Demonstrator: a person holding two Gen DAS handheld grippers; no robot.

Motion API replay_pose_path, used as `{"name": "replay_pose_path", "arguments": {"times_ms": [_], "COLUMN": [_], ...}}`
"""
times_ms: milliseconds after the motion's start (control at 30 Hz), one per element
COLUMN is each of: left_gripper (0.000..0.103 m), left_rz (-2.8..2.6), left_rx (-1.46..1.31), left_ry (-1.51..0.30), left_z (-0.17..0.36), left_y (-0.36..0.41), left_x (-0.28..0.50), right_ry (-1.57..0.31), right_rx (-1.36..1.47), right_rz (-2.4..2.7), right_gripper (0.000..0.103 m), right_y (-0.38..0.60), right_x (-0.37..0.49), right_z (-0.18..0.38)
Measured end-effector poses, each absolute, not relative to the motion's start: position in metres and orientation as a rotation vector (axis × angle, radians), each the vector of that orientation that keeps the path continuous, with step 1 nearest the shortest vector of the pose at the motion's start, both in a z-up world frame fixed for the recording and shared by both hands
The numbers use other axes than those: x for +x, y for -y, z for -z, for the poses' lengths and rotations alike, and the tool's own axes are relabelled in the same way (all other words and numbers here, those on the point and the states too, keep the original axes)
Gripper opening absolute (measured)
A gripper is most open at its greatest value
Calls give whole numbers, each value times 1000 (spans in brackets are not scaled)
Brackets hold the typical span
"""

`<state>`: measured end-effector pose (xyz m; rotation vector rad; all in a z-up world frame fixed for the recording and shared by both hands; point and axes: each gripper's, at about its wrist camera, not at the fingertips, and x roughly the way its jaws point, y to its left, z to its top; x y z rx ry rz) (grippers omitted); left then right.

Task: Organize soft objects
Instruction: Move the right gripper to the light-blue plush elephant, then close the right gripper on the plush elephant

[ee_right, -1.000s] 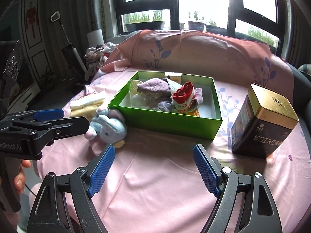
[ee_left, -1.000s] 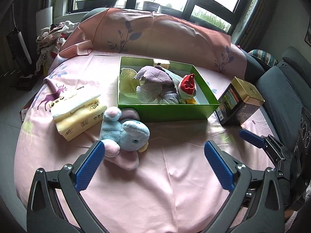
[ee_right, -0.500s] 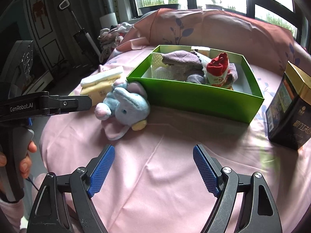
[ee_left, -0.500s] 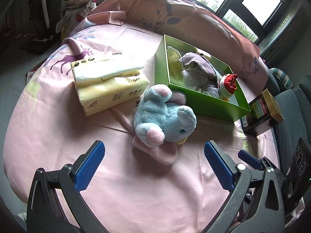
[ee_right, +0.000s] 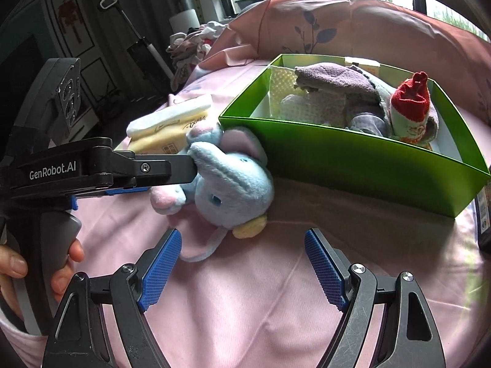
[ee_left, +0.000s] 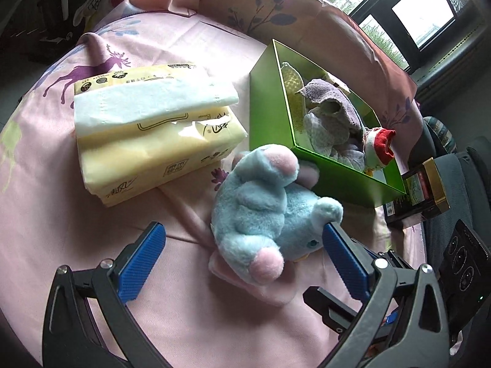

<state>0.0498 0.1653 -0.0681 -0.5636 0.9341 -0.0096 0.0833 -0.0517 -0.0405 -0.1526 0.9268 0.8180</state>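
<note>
A blue plush elephant (ee_left: 264, 211) with pink feet lies on the pink bedspread, against the near wall of the green box (ee_left: 337, 184). My left gripper (ee_left: 242, 227) is open around it: the plush sits between the wide blue pads, the right pad close by its head, neither pad pressing. In the right wrist view the left gripper's finger (ee_right: 172, 168) reaches the elephant (ee_right: 233, 184) from the left. My right gripper (ee_right: 242, 236) is open and empty, just short of the plush. The green box (ee_right: 353, 159) holds a purple cloth (ee_right: 334, 76), pale socks and a red-cuffed sock (ee_right: 411, 98).
A yellow tissue pack (ee_left: 153, 135) lies left of the box. A dark tin with a gold lid (ee_left: 420, 193) stands at the box's right end. A pink pillow runs behind the box. A person's hand (ee_right: 15, 266) grips the left gripper's handle.
Both grippers have come down and closer to the elephant. The left one has rolled, and the plush now lies between its open jaws. The plush has not moved.
</note>
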Motion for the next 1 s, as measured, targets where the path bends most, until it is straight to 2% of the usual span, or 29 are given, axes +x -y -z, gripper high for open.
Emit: {"name": "replay_pose_path", "arguments": {"times_ms": [400,600,767,1000], "left_gripper": [101,92,89,89], "left_rz": [146,133,128,118], "left_rx": [-544,-511,-481,-438], "left_ry": [-935,-932,-939,-925], "left_z": [69,69,70,62], "left_y": [-152,-148,-145,-135], "left_x": [75,76,75,67], "right_ry": [-943,-944,-946,-939], "right_rx": [-152,-151,-167,-136], "right_rz": [-869,-904,-890,-892], "right_gripper": [83,83,63,61], "right_y": [30,27,22,29], "right_x": [102,104,104,99], "right_z": [51,52,53,48]}}
